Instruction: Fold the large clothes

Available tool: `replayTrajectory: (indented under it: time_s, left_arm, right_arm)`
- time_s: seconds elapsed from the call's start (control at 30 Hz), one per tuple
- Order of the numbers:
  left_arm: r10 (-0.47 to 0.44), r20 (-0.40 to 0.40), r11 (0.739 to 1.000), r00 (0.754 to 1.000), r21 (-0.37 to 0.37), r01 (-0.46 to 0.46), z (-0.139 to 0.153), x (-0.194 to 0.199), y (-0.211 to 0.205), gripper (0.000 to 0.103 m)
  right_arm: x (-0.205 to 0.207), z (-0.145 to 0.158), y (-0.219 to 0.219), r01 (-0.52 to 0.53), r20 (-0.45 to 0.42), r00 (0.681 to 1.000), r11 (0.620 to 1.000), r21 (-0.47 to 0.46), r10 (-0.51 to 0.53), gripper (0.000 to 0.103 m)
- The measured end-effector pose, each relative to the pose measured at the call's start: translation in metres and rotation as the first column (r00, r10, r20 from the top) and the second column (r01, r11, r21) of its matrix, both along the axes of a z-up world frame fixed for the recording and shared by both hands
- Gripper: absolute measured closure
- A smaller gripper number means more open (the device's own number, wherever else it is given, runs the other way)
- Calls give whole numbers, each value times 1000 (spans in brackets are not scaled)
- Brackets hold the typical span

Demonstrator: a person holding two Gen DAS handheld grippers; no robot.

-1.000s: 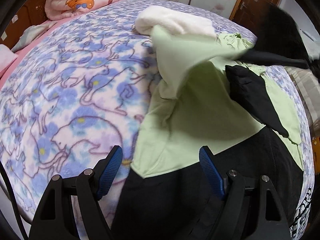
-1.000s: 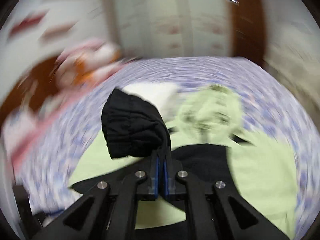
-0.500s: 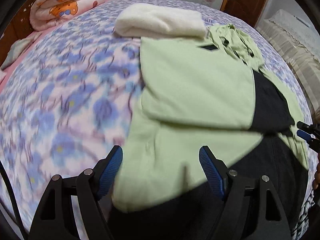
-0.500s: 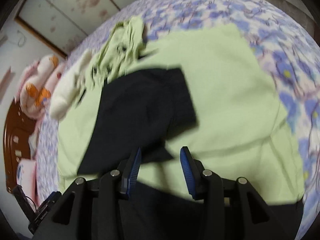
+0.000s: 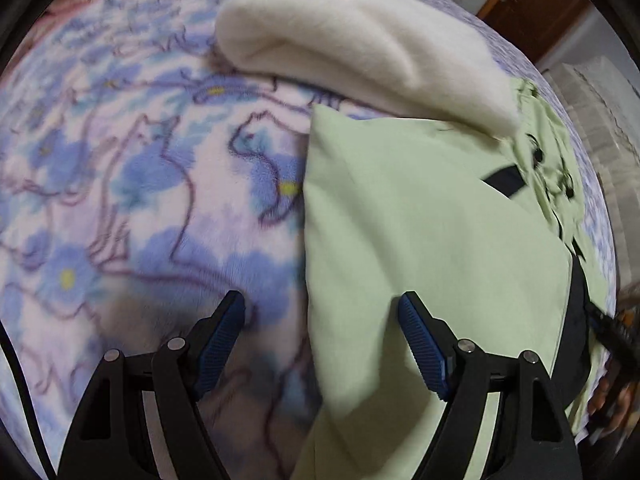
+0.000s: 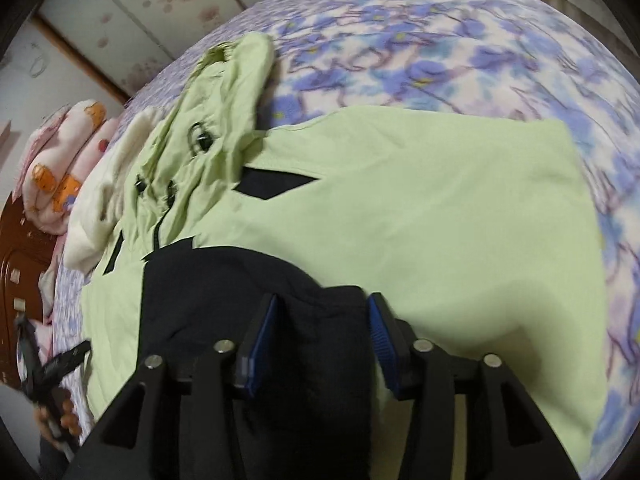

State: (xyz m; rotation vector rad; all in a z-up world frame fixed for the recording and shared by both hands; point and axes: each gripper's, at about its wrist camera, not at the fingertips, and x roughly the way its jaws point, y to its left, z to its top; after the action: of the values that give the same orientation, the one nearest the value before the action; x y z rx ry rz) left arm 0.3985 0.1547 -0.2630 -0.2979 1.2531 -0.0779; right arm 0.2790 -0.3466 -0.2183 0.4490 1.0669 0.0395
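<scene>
The right gripper [image 6: 320, 344] has just been opening; its blue pads stand apart with the black cuff [image 6: 320, 360] of the jacket's sleeve lying loose between them, pressed by neither. The left gripper [image 5: 320, 344] is spread wide and empty, straddling the left edge of the light green jacket [image 5: 432, 240], one pad over the garment and one over the blanket. The jacket lies flat at the middle of the bed with its sleeve folded across the body and its hood [image 6: 224, 92] bunched toward 11 o'clock in the right wrist view. Likely risks: the released cuff may catch on a pad as the right gripper lifts and drag the sleeve off its fold; the left gripper, if it closes where it is, could pinch the fleece blanket [image 5: 140, 200] along with the jacket edge and pull both; the smooth shell fabric may also slip over the plush pile and skew the fold. A cream fleece bundle [image 5: 360, 48] touches the jacket's top edge at 12 o'clock in the left view and could be dragged along. The surface is a bed under a blue-flowered blanket; a cartoon-print quilt [image 6: 60, 152] sits at 9 o'clock, floral wardrobe panels [image 6: 160, 4] at 11 and a brown door [image 5: 532, 4] at 1 o'clock in the left view
</scene>
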Motion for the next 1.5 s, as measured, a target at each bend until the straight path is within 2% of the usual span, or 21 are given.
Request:
replayTrajectory:
  time_s: [0.07,0.1,0.13,0.17,0.23,0.3,0.37,0.4,0.47,0.53,0.6,0.73,0.8,0.87,1.03,1.17,1.3,1.4,1.5]
  left_arm:
    - [8,17,1000,1000,8,-8,-1,4,-1,29]
    - [2,36,1000,999,22,-3,1,6,-4,36]
    - [-18,68,999,998,35,16,5,8,-8,69]
    - [-39,88,998,995,55,34,9,10,-12,99]
    - [-38,135,993,990,112,23,22,12,-20,100]
    - [-50,210,986,977,168,14,34,11,-27,102]
    - [-44,257,972,965,236,-18,35,14,-29,102]
    - [-34,250,965,968,261,-33,31,17,-29,102]
    - [-8,200,945,980,323,-58,15,25,-26,102]
    - [9,178,948,984,313,-65,10,23,-18,102]
    - [17,205,954,979,291,-78,19,14,-14,100]
    - [26,273,965,962,244,-95,48,-16,-17,88]
    - [29,316,979,948,181,-90,64,-34,-25,77]
    - [13,331,990,944,128,-58,73,-52,-36,68]
    - [-61,290,998,955,8,62,64,-91,-97,68]
    - [-131,260,991,957,51,122,37,-108,-142,68]
    - [-121,250,989,961,110,96,20,-112,-145,68]
    - [-108,256,977,961,205,55,19,-112,-134,68]
    - [-100,244,967,964,252,36,16,-110,-115,68]
  right_arm:
    - [0,1,11,-57,14,998,996,-73,58,58]
    - [-1,2,17,-89,19,996,989,-119,92,63]
    - [-1,3,23,-123,23,991,979,-164,129,69]
    - [-3,5,27,-138,32,989,972,-192,147,71]
    - [-7,15,28,-122,78,987,968,-220,142,72]
    - [-10,28,24,-74,172,979,972,-221,113,72]
    - [-11,30,22,-18,241,967,964,-265,84,72]
    - [-7,25,24,-14,234,969,957,-288,85,71]
    - [4,0,32,-54,128,986,936,-349,105,65]
    - [3,1,37,-59,108,988,925,-375,107,63]
    - [-1,10,37,-60,79,992,930,-363,95,61]
    - [-29,32,34,-6,138,989,947,-320,53,61]
    - [-42,39,36,16,154,988,953,-302,33,61]
    - [-53,43,40,18,160,987,963,-270,26,61]
    - [-75,43,66,-5,176,984,987,-162,34,61]
    - [-82,42,108,-95,187,975,987,-130,118,61]
    - [-81,27,146,-183,155,966,971,-154,207,61]
    - [-81,12,158,-214,114,963,950,-228,244,61]
    - [-84,12,140,-122,111,978,916,-383,177,62]
